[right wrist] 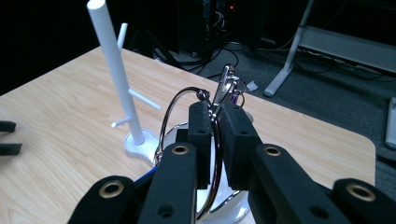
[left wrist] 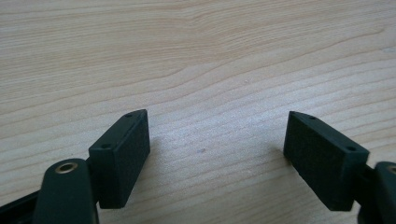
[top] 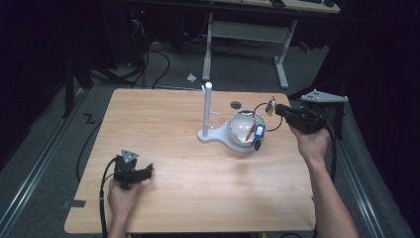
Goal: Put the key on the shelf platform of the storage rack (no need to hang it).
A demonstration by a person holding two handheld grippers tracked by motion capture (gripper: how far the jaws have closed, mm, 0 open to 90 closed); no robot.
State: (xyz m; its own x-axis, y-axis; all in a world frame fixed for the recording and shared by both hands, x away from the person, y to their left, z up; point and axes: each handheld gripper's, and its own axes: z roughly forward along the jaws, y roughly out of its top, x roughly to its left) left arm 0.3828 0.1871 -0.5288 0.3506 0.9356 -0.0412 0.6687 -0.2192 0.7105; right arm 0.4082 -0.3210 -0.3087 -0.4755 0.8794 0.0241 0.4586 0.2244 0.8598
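Metal glints between the clenched pads of the right gripper (right wrist: 214,140) — it grasps a key ring (right wrist: 212,154) with a black loop and small tags, lifted just above the bowl (top: 242,130) near the table's (top: 173,163) far right corner, probably to hang it on the white peg stand (top: 207,111) beside the bowl. Close to the near left corner, the left gripper (left wrist: 217,154) rests low over bare wood, jaws released and empty — apparently parked clear of the work.

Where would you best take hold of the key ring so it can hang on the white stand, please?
Grip the key ring at its top by the clasp, from the side away from the stand, as the right gripper does: the wire loop then hangs open below the pads, probably free to slip over a peg.
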